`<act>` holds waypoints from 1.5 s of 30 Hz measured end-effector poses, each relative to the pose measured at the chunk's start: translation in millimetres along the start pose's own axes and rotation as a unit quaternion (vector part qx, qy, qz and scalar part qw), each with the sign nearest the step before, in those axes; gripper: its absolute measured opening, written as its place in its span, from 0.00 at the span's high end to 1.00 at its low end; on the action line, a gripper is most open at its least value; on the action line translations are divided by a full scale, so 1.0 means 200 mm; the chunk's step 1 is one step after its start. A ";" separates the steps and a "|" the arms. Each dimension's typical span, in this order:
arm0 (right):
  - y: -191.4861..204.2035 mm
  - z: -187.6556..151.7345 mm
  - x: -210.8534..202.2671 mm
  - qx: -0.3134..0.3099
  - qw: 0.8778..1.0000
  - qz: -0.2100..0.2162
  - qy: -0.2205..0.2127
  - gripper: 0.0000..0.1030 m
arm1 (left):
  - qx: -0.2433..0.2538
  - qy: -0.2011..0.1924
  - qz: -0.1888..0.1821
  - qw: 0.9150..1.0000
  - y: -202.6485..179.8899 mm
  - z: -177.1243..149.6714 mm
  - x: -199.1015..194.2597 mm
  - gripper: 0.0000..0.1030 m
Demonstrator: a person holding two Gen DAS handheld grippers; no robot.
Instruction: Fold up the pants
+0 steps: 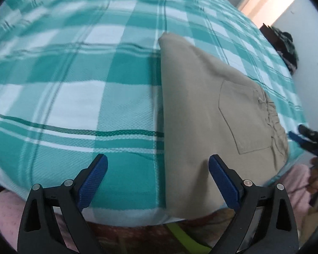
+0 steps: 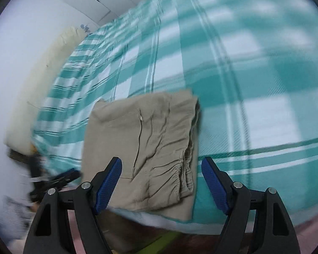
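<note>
The khaki pants [image 2: 144,146] lie in a compact folded stack at the near edge of the checked bed [image 1: 74,97], so folding looks essentially finished, with the left tool [image 1: 158,182] and right tool [image 2: 161,182] both spread wide, holding nothing.

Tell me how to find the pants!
Look at the big bed with the teal-and-white checked bedsheet. Near its front edge lie the folded khaki pants, a flat tan rectangle. It is the only plain-coloured thing on the checks, with a patch pocket and a gathered elastic waistband.
</note>
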State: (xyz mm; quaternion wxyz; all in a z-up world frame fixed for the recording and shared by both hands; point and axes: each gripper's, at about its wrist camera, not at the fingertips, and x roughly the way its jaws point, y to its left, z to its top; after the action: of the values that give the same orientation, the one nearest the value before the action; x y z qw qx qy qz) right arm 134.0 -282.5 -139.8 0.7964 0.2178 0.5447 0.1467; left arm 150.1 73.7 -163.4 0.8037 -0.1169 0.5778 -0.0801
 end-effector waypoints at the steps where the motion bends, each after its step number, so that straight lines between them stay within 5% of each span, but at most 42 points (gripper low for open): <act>1: -0.04 0.02 0.05 0.008 1.000 0.011 0.015 0.26 | 0.001 0.008 -0.014 1.000 0.00 0.01 0.02 0.06; 8: -0.14 0.07 0.32 0.041 0.993 0.062 0.089 0.29 | 0.009 0.057 -0.073 0.996 -0.11 0.07 0.23 0.08; 9: -0.13 0.06 0.35 0.038 0.992 0.069 0.095 0.30 | 0.008 0.058 -0.087 0.995 -0.14 0.08 0.24 0.29; 11: -0.08 0.06 0.39 0.000 0.993 0.044 0.109 0.50 | 0.008 0.060 -0.089 0.994 -0.19 0.10 0.23 0.53; 12: -0.05 0.06 0.38 -0.020 0.993 0.034 0.110 0.54 | 0.016 0.053 -0.084 0.995 -0.22 0.10 0.20 0.77; 17: 0.26 0.11 0.24 -0.128 0.989 0.017 0.070 0.64 | 0.045 -0.007 -0.087 0.995 -0.31 0.22 -0.05 0.84; 22: 0.50 0.39 0.11 -0.188 0.982 0.022 -0.013 0.64 | 0.059 -0.101 -0.070 0.991 -0.30 0.55 -0.28 0.84; 25: 0.56 0.64 0.12 -0.188 0.980 0.039 -0.058 0.61 | 0.075 -0.155 -0.023 0.985 -0.31 0.78 -0.30 0.73; 27: 0.53 0.79 0.17 -0.182 0.981 0.026 -0.067 0.49 | 0.086 -0.185 0.071 0.976 -0.31 0.86 -0.25 0.30; 29: 0.47 0.89 0.21 -0.160 0.983 -0.050 -0.078 0.14 | 0.099 -0.206 0.190 0.955 -0.32 0.86 -0.19 0.17; 30: 0.44 0.89 0.21 -0.157 0.977 -0.116 -0.085 0.13 | 0.112 -0.206 0.224 0.946 -0.33 0.83 -0.17 0.17; 33: 0.44 0.76 0.16 -0.198 0.950 -0.222 -0.091 0.13 | 0.131 -0.205 0.272 0.931 -0.37 0.66 -0.13 0.05; 36: 0.52 0.51 0.12 -0.243 0.920 -0.295 -0.090 0.13 | 0.137 -0.210 0.281 0.926 -0.43 0.46 -0.16 0.03; 45: 0.77 0.15 -0.08 -0.221 0.905 -0.328 -0.154 0.13 | 0.091 -0.192 0.248 0.945 -0.57 0.21 -0.33 0.02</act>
State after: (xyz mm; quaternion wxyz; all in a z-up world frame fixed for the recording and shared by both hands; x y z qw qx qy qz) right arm 156.1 -163.0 -39.3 0.9012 -0.1349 0.4097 -0.0416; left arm 169.4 -14.9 -57.8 0.9013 0.0907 0.4132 0.0933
